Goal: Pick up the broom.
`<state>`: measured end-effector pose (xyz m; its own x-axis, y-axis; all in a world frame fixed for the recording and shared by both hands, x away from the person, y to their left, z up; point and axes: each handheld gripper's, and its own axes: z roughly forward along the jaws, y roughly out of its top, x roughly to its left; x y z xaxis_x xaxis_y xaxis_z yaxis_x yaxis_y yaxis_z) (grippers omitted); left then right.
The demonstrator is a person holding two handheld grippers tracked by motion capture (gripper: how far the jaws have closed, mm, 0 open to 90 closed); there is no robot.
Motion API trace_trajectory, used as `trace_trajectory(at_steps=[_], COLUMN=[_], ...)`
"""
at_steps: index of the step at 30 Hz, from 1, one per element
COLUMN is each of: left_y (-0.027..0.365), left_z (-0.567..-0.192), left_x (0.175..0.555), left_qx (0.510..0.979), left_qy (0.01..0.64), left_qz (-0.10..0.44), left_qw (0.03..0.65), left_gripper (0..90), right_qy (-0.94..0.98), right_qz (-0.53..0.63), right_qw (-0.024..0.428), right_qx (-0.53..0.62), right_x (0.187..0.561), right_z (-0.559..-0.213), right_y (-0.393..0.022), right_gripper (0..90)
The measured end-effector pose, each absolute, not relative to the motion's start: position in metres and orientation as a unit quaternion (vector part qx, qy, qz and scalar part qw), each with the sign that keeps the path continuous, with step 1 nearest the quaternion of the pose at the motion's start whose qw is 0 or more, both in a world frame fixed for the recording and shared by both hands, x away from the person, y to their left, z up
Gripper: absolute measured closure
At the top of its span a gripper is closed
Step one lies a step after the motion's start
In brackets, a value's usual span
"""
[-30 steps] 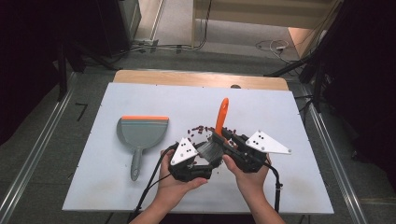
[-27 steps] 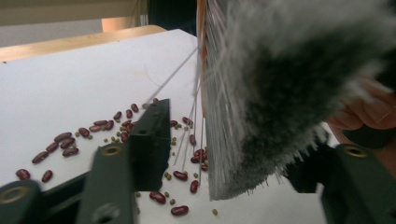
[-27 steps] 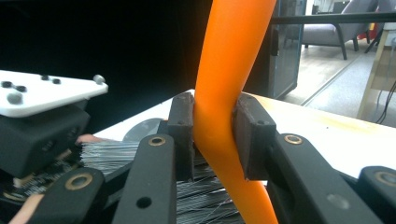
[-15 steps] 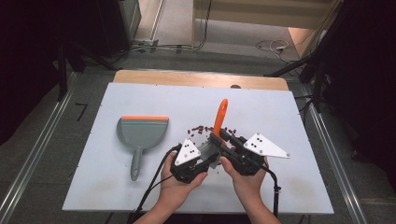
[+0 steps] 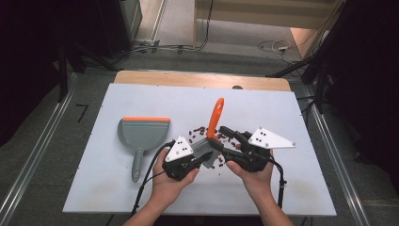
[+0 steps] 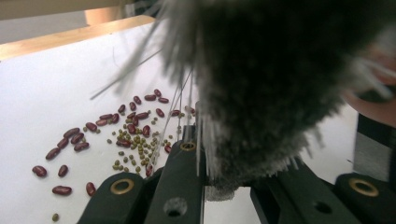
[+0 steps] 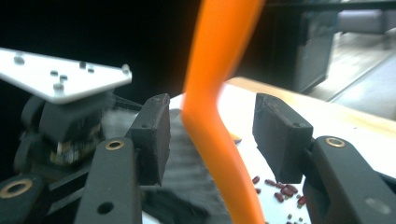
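the brush stands over the scattered beans, orange handle up and leaning away from the person, dark bristles down at the near edge of the bean patch. the left gripper has just been closing and is now clamped on the bristle head — in its own view the soft tuft is squeezed between the jaws. the right gripper, on the other side of the brush, has just been opening; its pads stand apart with the handle between them, touching neither.

the brush looks light. the handle is stiff, smooth plastic and could slip or swing in a loose grip; the bristles are soft and give way, so a hold there probably steers poorly — the head will likely wobble. the better place to take hold seems the lower handle, just above the bristle block, where it bends.

the dustpan lies flat well left of the beans, mouth away from the person. the beans are small, hard and likely to roll, so gentle strokes.
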<state>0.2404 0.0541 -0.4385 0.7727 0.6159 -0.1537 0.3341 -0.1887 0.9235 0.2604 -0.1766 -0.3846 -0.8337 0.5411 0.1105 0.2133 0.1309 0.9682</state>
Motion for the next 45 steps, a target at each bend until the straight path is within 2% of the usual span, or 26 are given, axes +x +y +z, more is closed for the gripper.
trace_trajectory(at_steps=[3, 5, 6, 7, 10, 14, 28, 29, 30, 31, 37, 40, 41, 42, 44, 45], left_y=[0.061, 0.069, 0.069, 0.072, 0.076, 0.077, 0.071, 0.070, 0.070, 0.070, 0.070, 0.070, 0.071, 0.071, 0.074, 0.074], left_z=[-0.436, -0.434, -0.434, -0.433, -0.432, -0.432, -0.433, -0.433, -0.433, -0.433, -0.434, -0.435, -0.435, -0.436, -0.436, -0.437], left_x=[0.242, 0.243, 0.243, 0.244, 0.245, 0.246, 0.244, 0.243, 0.243, 0.243, 0.245, 0.244, 0.244, 0.244, 0.244, 0.244], left_qx=[0.768, 0.770, 0.770, 0.772, 0.773, 0.778, 0.787, 0.787, 0.787, 0.788, 0.783, 0.778, 0.780, 0.779, 0.778, 0.778], left_qy=[0.295, 0.268, 0.268, 0.257, 0.235, 0.207, 0.162, 0.161, 0.159, 0.158, 0.154, 0.167, 0.172, 0.179, 0.194, 0.199], left_qz=[0.120, 0.106, 0.106, 0.099, 0.079, 0.049, 0.000, -0.001, -0.004, -0.005, -0.022, -0.021, -0.014, -0.005, 0.005, 0.009], left_qw=[0.556, 0.570, 0.570, 0.573, 0.584, 0.591, 0.595, 0.596, 0.596, 0.595, 0.602, 0.605, 0.602, 0.601, 0.597, 0.596], left_gripper=[85.5, 85.5, 85.5, 85.5, 85.5, 85.5, 85.5, 85.4, 85.4, 85.4, 84.2, 78.2, 69.8, 69.8, 60.3, 48.7], right_qy=[0.744, 0.747, 0.747, 0.754, 0.760, 0.765, 0.779, 0.777, 0.777, 0.776, 0.775, 0.777, 0.779, 0.779, 0.777, 0.775], right_qz=[0.609, 0.620, 0.620, 0.621, 0.619, 0.624, 0.609, 0.610, 0.610, 0.611, 0.615, 0.614, 0.613, 0.613, 0.616, 0.618], right_qw=[0.115, 0.074, 0.074, 0.047, 0.033, -0.018, -0.092, -0.104, -0.104, -0.106, -0.102, -0.089, -0.080, -0.080, -0.073, -0.064], right_qx=[0.248, 0.229, 0.229, 0.211, 0.197, 0.159, 0.116, 0.112, 0.112, 0.111, 0.103, 0.104, 0.105, 0.105, 0.111, 0.116], right_x=[0.266, 0.274, 0.274, 0.278, 0.280, 0.283, 0.285, 0.285, 0.285, 0.285, 0.284, 0.282, 0.281, 0.281, 0.281, 0.281], right_z=[-0.386, -0.387, -0.387, -0.387, -0.388, -0.393, -0.412, -0.414, -0.414, -0.415, -0.415, -0.414, -0.413, -0.413, -0.412, -0.411], right_y=[-0.184, -0.196, -0.196, -0.201, -0.203, -0.202, -0.187, -0.186, -0.186, -0.186, -0.188, -0.188, -0.188, -0.188, -0.190, -0.194], right_gripper=[45.4, 44.9, 44.9, 44.2, 43.6, 45.3, 55.0, 59.6, 59.6, 64.2, 68.1, 68.4, 68.5, 68.5, 68.5, 68.5])
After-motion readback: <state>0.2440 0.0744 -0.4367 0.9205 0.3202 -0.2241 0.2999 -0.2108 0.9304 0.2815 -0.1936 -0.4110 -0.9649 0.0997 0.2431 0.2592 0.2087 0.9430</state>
